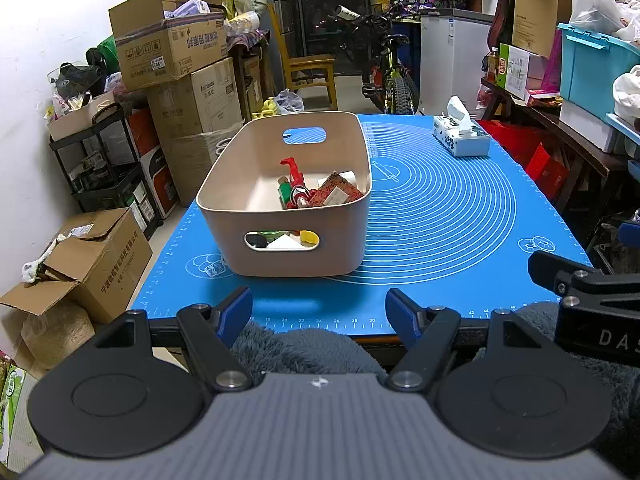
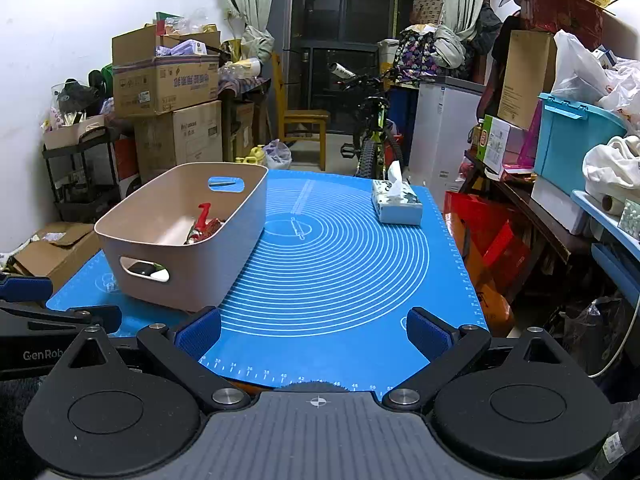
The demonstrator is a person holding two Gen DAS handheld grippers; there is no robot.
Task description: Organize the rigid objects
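Note:
A beige plastic bin (image 1: 296, 248) (image 2: 180, 216) with handle slots stands on the left half of the blue mat (image 1: 440, 216) (image 2: 340, 272). Inside it lie several small rigid items, among them a red toy piece (image 1: 294, 176) (image 2: 202, 216) and a patterned red box (image 1: 340, 190). My left gripper (image 1: 319, 312) hovers at the mat's near edge, open, with nothing between its blue pads. My right gripper (image 2: 314, 334) is open too, over the near edge to the right of the bin. Part of the other gripper's body shows at each view's side.
A tissue box (image 1: 460, 136) (image 2: 396, 202) sits at the mat's far right. Cardboard boxes (image 1: 172, 44) and a black rack (image 1: 104, 160) crowd the left. A bicycle (image 2: 372, 140), a chair (image 1: 308, 68) and a blue storage tub (image 2: 572, 140) stand behind and right. Grey fleece (image 1: 296, 352) lies below my left gripper.

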